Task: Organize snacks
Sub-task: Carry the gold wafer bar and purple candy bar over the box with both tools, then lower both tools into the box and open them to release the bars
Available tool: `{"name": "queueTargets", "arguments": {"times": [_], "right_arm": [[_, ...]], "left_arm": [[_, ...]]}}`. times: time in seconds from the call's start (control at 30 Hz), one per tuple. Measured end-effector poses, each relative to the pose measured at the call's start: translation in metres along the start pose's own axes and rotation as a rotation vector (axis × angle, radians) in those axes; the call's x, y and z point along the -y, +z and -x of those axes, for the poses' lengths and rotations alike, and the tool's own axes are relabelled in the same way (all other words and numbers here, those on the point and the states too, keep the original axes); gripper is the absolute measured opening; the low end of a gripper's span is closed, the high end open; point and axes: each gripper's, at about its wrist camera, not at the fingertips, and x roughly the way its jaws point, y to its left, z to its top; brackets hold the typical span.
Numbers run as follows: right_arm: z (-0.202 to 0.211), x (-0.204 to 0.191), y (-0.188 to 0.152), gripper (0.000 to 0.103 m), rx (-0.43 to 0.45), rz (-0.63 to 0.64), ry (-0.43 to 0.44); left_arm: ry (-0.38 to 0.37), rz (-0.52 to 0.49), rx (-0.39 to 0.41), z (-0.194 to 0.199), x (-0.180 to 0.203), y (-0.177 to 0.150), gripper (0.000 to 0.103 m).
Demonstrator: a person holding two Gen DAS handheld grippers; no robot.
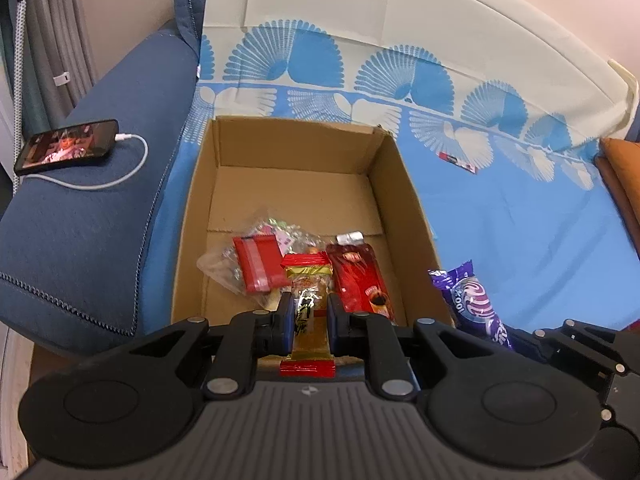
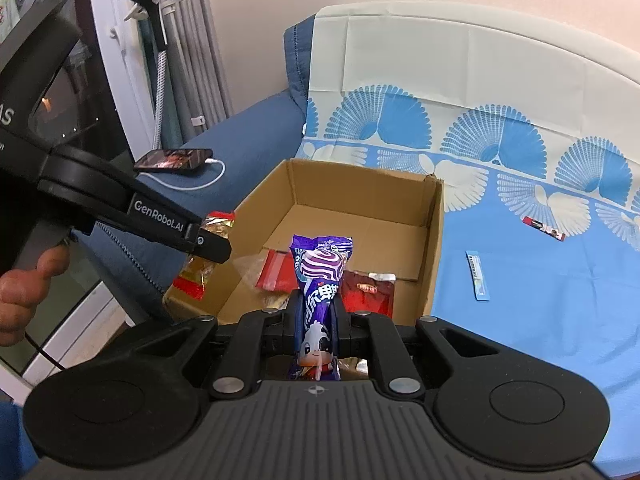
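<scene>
Two black plastic grippers hang over a big soft blue sofa (image 1: 80, 240) with a bumpy woven cover. Spread on the seat is a smooth blue and cream cloth with fan shapes (image 1: 500, 220). On that cloth sits an open brown cardboard box (image 1: 404, 200) with flat, stiff walls. Inside the box, near the front, lie a crinkly clear plastic bag (image 1: 224, 268), a flat red packet with a pale stripe (image 1: 258, 264) on top of it, and a shiny dark red pouch with a silver top (image 1: 358, 276). The left gripper (image 1: 308, 312) is squeezed shut on a long gold and clear candy wrapper with red ends (image 1: 306, 280), held just above the snacks in the box. A person's hand (image 2: 24, 292) wraps around its handle. The right gripper (image 2: 318, 308) is pinched tight on a shiny purple snack packet with a white swirl (image 2: 320, 272), which stands up tall over the front edge of the box. A flat black phone (image 1: 68, 146) lies on the sofa arm with a thin white cable (image 1: 120, 172) plugged in. Out on the cloth, well apart from the box, lie a thin light blue stick packet (image 2: 478, 276) and a small red and white stick packet (image 2: 544, 229).
</scene>
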Motion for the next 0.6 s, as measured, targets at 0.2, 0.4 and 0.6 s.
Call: {"name": "queueTargets", "arguments": {"times": [0.2,0.4,0.6], "right_arm": [[-0.016,0.008,0.011,0.014,0.007,-0.012,0.005],[-0.039,0.014,0.022,0.014,-0.009,-0.012,-0.001],[-0.069,0.023,0.030,0.014,-0.041,-0.037,-0.008]], "left_arm": [[0.014,0.016,0.015,-0.011,-0.006,0.020,0.018],[0.022,0.032,0.000,-0.034,-0.010,0.036,0.018],[0.035,0.038,-0.040,-0.067,-0.015,0.047,0.018]]}}
